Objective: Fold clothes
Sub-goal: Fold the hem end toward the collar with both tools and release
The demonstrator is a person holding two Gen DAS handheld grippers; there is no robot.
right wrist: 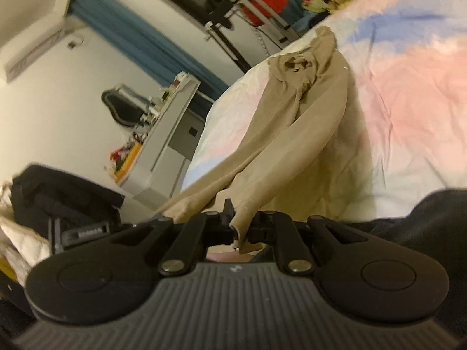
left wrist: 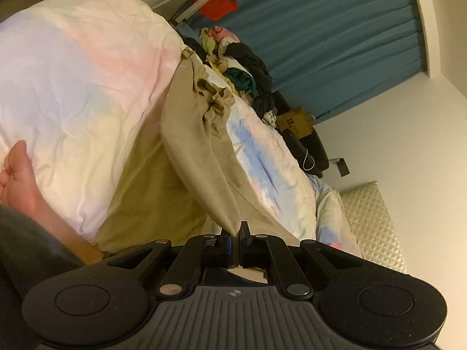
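A beige pair of trousers [left wrist: 192,143] lies stretched along a pastel tie-dye bed cover [left wrist: 73,73], its bunched waist at the far end. My left gripper [left wrist: 235,230] is shut on the hem of one leg. In the right wrist view the same trousers [right wrist: 292,134] run away from me, and my right gripper [right wrist: 238,224] is shut on the hem of the other leg, with cloth hanging down between the jaws. Both hems are lifted off the bed.
A heap of other clothes [left wrist: 242,67] sits at the far end of the bed by a blue curtain [left wrist: 335,38]. A bare hand [left wrist: 17,172] rests on the cover. A grey desk [right wrist: 163,134] and a black bag [right wrist: 58,195] stand beside the bed.
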